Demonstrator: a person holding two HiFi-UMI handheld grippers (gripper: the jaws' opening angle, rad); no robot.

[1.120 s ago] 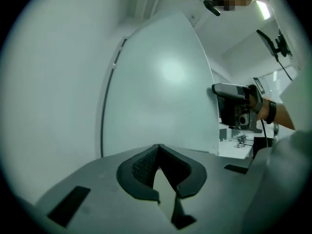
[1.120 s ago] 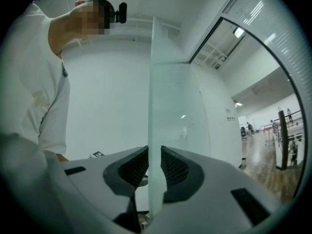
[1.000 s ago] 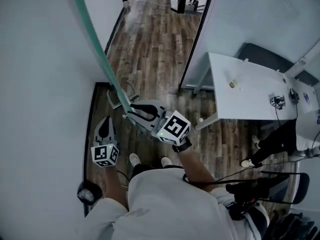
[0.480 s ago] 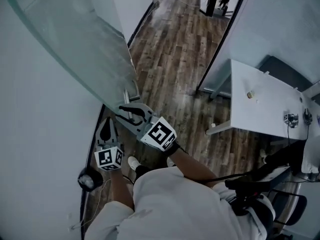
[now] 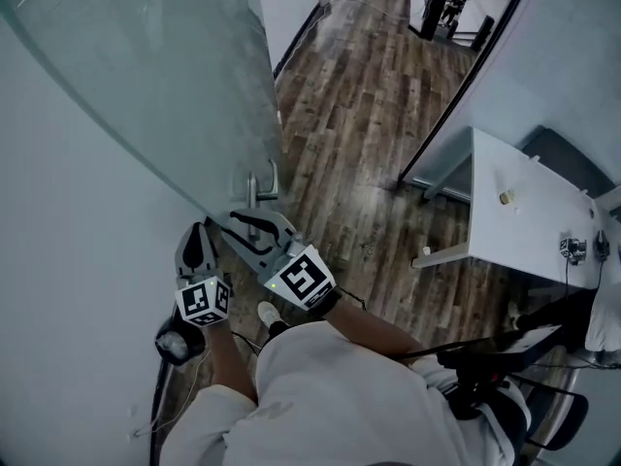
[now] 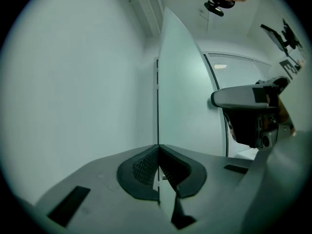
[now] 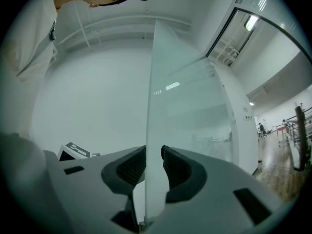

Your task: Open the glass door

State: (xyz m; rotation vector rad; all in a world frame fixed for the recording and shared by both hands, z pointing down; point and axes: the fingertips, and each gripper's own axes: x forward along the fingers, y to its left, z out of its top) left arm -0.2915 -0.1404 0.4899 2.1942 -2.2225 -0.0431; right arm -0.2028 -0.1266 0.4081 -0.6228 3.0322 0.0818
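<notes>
The glass door [image 5: 165,76] stands swung open, its pane filling the upper left of the head view, with a metal handle [image 5: 254,190] near its free edge. My right gripper [image 5: 238,223] sits just below the handle. Its jaws are opening and straddle the door's edge [image 7: 190,111] without pressing on it, with a gap beside the right pad [image 7: 170,167]. My left gripper [image 5: 197,244] hangs beside the door, shut and holding nothing. In the left gripper view its pads [image 6: 146,167] meet, the glass pane [image 6: 178,96] rises ahead and the right gripper [image 6: 248,113] shows at the right.
A white wall [image 5: 58,260] runs along the left. Wooden floor [image 5: 349,115] leads away past a black door frame [image 5: 466,76]. A white desk [image 5: 524,221] stands at the right. A dark round object [image 5: 173,343] lies on the floor by my left arm.
The door has swung further round, from nearly edge-on to a broad pane. Both grippers moved along with it. The right jaws stand wider apart on the edge.
</notes>
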